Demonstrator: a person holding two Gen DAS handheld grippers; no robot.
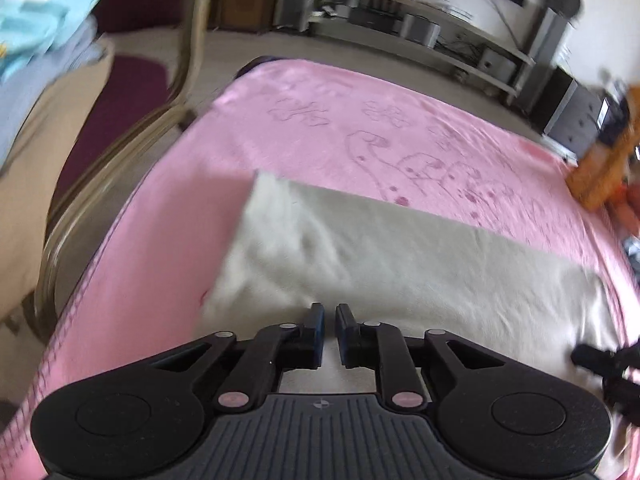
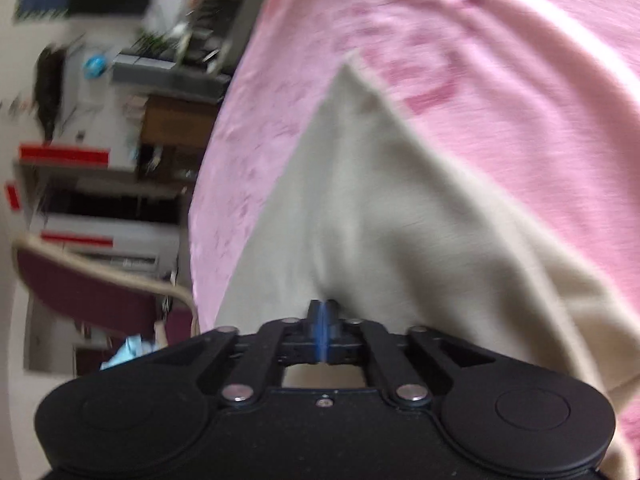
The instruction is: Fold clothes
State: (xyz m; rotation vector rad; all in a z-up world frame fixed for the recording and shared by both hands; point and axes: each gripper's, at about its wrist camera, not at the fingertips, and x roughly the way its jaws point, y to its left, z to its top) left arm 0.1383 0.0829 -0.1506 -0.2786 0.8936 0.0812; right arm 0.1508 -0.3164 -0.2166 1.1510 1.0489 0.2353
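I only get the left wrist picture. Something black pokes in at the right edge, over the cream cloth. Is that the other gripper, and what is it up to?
Observer: Yes. The right gripper is shut, with its blue pads together.
Visitor: Is it holding anything?
Observer: The cloth creases right into its tips, so it looks pinched there.
Visitor: What lies past the cloth on that side?
Observer: Beyond the blanket stand shelves with red stripes.
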